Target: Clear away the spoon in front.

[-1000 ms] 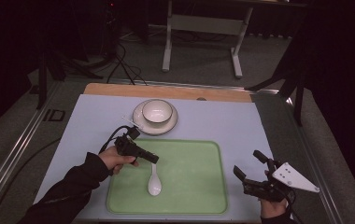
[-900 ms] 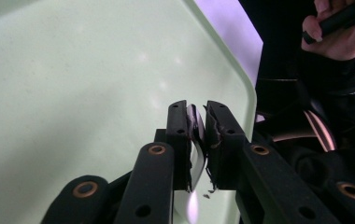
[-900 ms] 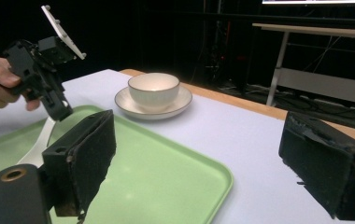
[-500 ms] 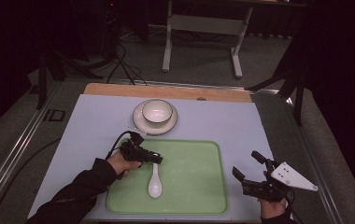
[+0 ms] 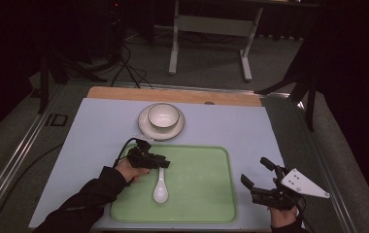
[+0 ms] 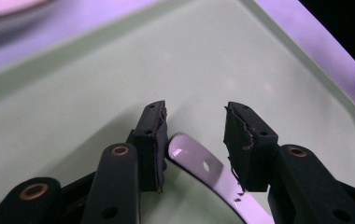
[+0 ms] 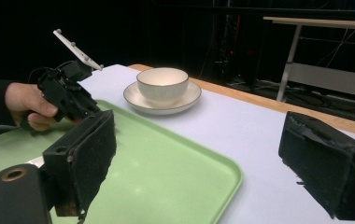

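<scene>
On the pale green plastic tray (image 5: 197,184) the white ceramic spoon (image 5: 160,190) lies at 9 o'clock, its handle tip hidden between the left gripper's (image 6: 195,133) parted jaws, untouched, while the right gripper (image 5: 259,175) gapes wide at 3 o'clock.

L hand-held gripper (image 5: 164,164) low, jaws apart; R hand-held gripper (image 5: 255,173) jaws wide, pointing away.

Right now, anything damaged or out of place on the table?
The pads on the left gripper are frayed and torn at the edges; the right gripper pads look chipped too. The spoon lies flat in the tray; nothing spilled.
</scene>
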Demonstrator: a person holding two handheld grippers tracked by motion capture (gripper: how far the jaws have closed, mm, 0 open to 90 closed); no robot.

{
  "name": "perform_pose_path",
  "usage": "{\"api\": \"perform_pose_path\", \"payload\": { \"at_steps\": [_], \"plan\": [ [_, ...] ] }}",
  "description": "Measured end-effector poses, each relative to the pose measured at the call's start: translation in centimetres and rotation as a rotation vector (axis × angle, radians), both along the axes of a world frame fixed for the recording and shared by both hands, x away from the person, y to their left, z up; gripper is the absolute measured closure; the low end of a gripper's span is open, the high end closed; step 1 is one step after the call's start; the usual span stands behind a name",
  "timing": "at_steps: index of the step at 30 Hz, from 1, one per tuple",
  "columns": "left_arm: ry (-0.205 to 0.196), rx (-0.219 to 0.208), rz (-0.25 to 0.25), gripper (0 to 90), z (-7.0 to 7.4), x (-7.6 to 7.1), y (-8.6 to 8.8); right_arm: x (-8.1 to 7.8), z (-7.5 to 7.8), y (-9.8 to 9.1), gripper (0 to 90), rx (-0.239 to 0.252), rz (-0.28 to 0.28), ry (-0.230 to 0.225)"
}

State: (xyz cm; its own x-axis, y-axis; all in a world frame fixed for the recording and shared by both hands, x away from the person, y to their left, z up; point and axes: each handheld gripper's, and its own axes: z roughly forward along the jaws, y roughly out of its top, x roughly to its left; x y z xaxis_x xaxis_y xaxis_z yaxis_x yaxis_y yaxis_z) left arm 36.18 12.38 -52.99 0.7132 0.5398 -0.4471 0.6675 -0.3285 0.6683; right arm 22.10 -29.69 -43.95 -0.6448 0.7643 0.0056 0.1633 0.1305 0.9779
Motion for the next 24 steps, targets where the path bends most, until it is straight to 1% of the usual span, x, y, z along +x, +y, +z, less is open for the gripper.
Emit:
{"api": "perform_pose_path", "payload": {
  "at_steps": [2,3,4,6,10,12,13,14,16,17,18,19,20,21,22,23,24],
  "plan": [
    [-0.005,-0.006,0.009,58.9,0.0,0.1,0.1,0.0,0.0,0.0,11.0,-0.001,-0.001,0.000],
    [-0.020,-0.002,0.018,58.9,0.1,0.2,0.1,0.0,0.0,0.0,11.0,-0.002,0.000,0.000],
    [-0.027,-0.009,0.030,58.8,0.2,0.4,0.3,0.0,0.0,0.0,11.1,-0.002,0.000,0.000],
    [-0.025,-0.017,0.039,58.9,0.2,0.5,0.4,0.0,0.0,0.0,11.0,-0.001,0.001,0.000],
    [-0.038,-0.016,0.047,58.9,0.5,0.4,0.7,0.0,0.0,0.0,11.0,-0.002,0.002,0.003],
    [-0.042,-0.030,0.041,58.9,0.9,0.3,0.8,0.0,0.0,0.0,11.0,-0.002,0.000,0.003],
    [-0.056,-0.033,0.037,58.8,1.5,0.1,1.0,0.0,0.0,0.0,11.0,-0.004,-0.001,0.003],
    [-0.056,-0.033,0.037,58.8,1.5,0.1,1.0,0.0,0.0,0.0,11.0,-0.004,-0.001,0.003],
    [-0.069,-0.035,0.030,58.4,2.2,-0.1,1.1,0.0,0.0,0.0,11.0,-0.003,-0.001,0.003],
    [-0.090,-0.032,0.028,56.0,2.9,-0.4,1.3,0.0,0.0,0.0,11.1,-0.004,-0.002,0.002],
    [-0.090,-0.032,0.028,55.9,2.9,-0.4,1.3,0.0,0.0,0.0,11.1,-0.004,-0.002,0.002],
    [-0.104,-0.029,0.028,55.9,3.2,-0.5,1.4,0.0,0.0,0.0,11.0,-0.004,-0.002,0.002],
    [-0.108,-0.026,0.032,51.3,3.6,-0.7,1.4,0.0,0.0,0.0,11.0,-0.004,-0.004,0.002],
    [-0.108,-0.026,0.032,47.7,3.6,-0.7,1.4,0.0,0.0,0.0,11.0,-0.004,-0.004,0.002],
    [-0.127,-0.030,0.047,47.7,4.4,-1.1,1.7,0.0,0.0,0.0,11.0,-0.002,-0.004,0.002],
    [-0.119,-0.051,0.041,37.5,4.7,-1.1,1.9,0.0,0.0,0.0,11.0,-0.001,-0.005,0.002],
    [-0.118,-0.082,0.013,31.8,5.0,-1.2,2.2,0.0,0.0,0.0,11.0,-0.002,-0.005,0.002]
  ]
}}
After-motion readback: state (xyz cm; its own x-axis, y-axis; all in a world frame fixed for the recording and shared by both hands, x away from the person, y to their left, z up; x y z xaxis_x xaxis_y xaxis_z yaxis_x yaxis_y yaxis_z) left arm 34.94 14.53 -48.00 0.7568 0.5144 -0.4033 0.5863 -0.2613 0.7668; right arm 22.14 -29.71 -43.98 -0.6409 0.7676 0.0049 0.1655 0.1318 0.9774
